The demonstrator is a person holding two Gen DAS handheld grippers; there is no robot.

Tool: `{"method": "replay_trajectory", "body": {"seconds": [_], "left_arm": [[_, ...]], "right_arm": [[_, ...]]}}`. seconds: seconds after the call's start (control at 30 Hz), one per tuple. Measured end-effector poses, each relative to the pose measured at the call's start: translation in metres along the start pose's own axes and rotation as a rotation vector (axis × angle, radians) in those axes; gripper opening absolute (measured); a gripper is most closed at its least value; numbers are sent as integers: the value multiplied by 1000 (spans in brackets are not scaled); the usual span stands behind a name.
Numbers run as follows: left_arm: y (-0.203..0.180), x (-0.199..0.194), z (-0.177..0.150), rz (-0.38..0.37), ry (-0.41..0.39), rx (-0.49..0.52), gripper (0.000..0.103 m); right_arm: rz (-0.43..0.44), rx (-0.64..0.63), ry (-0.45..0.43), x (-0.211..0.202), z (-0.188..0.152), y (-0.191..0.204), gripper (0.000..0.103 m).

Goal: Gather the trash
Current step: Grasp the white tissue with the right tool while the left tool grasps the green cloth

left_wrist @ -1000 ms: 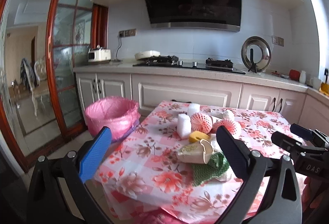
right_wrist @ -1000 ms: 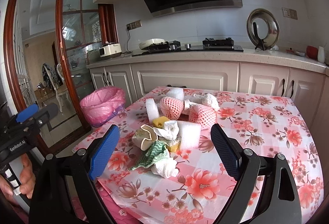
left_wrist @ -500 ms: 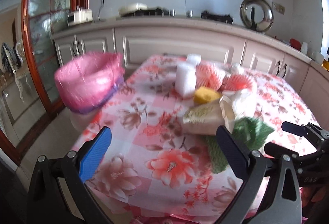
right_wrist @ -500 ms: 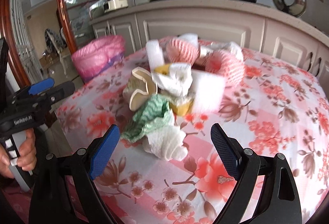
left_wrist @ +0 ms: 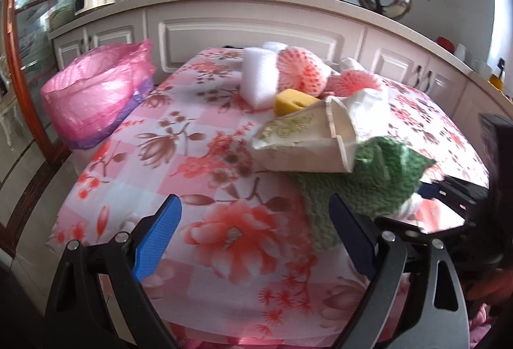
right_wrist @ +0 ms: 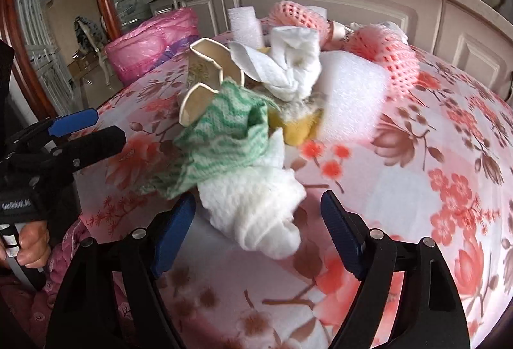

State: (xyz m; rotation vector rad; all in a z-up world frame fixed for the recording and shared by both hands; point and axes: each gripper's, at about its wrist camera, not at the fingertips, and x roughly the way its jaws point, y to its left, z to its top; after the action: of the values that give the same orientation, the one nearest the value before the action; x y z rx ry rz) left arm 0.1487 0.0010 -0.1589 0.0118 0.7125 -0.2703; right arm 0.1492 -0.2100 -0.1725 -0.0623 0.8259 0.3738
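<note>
Both grippers lowered, jaws narrowing | white tissue wad point(right_wrist: 256, 208) between right gripper point(right_wrist: 258, 220) jaws, untouched

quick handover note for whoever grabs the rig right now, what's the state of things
Left gripper: open, jaws just been closing, nothing between them, above bare tablecloth.
Right gripper: open, jaws just been closing, white tissue wad between the fingers, no grip seen.
Trash pile mid-table: green cloth, crushed paper cup, foam blocks, pink fruit nets, yellow sponge.
Pink-lined bin stands beside the table.
Done: no piece gripped. Left: all of it.
</note>
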Motion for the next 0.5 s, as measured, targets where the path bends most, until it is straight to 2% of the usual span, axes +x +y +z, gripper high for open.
{"method": "replay_trajectory", "body": {"seconds": [0.07,0.13,0.3,0.43,0.5], "left_arm": [[-6,-3,0,-13,-1,17,90],[-13,-4,1,-16,-7,45,90],[-32,-1,6,-71,-1,78,90],[-65,9,6,-134,3,156,83],[-77,12,5,-120,-6,180,79]], "right_arm": [[4,-13,-10,3,3,0,46],[27,17,-25,0,5,-9,37],[-23,95,-102,-33,-3,-39,33],[-74,170,-151,-60,-13,-66,33],[-93,182,-173,-70,-15,-71,33]]}}
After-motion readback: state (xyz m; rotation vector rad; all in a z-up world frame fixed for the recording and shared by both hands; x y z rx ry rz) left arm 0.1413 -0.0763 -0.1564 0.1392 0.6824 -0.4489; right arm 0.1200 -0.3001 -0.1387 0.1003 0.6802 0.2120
